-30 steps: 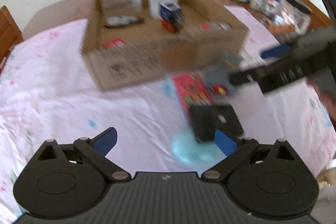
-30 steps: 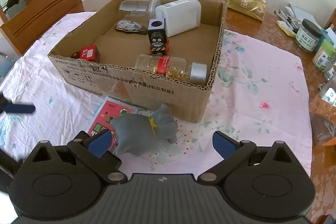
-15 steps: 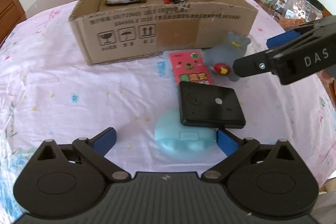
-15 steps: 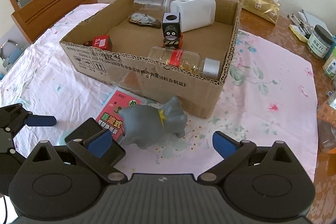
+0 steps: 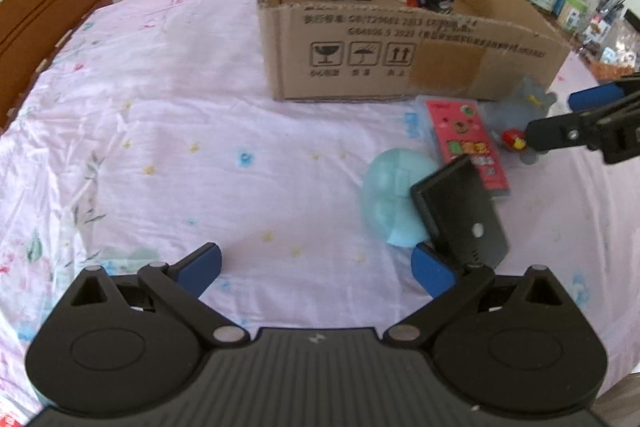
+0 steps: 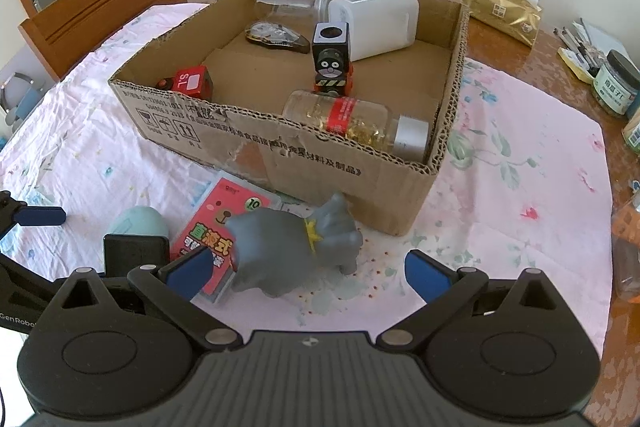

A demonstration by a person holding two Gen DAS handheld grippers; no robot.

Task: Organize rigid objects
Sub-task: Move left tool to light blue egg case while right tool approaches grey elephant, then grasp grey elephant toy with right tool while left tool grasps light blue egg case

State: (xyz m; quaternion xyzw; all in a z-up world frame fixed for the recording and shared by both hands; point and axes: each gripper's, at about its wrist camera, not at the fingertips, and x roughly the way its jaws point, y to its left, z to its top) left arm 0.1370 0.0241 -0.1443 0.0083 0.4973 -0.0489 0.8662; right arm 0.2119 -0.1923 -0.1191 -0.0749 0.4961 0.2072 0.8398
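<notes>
Corrugated cardboard box [image 6: 288, 163], open-topped with ragged edges, sits on the pink floral cloth [image 5: 160, 147] over the worktop. Just outside its near wall lie a smooth grey elephant toy [image 6: 292, 251], a glossy red card pack [image 6: 224, 227], a flat black device [image 5: 460, 211] and a pale blue rounded case [image 5: 388, 187]. Right gripper [image 6: 306, 273] jaws gape wide around the elephant; left gripper [image 5: 316, 267] jaws gape wide, empty, with bare cloth to the left.

Both wrist views low over table, facing cardboard box [image 5: 416, 55] [image 6: 288, 155]; share toys before it.
</notes>
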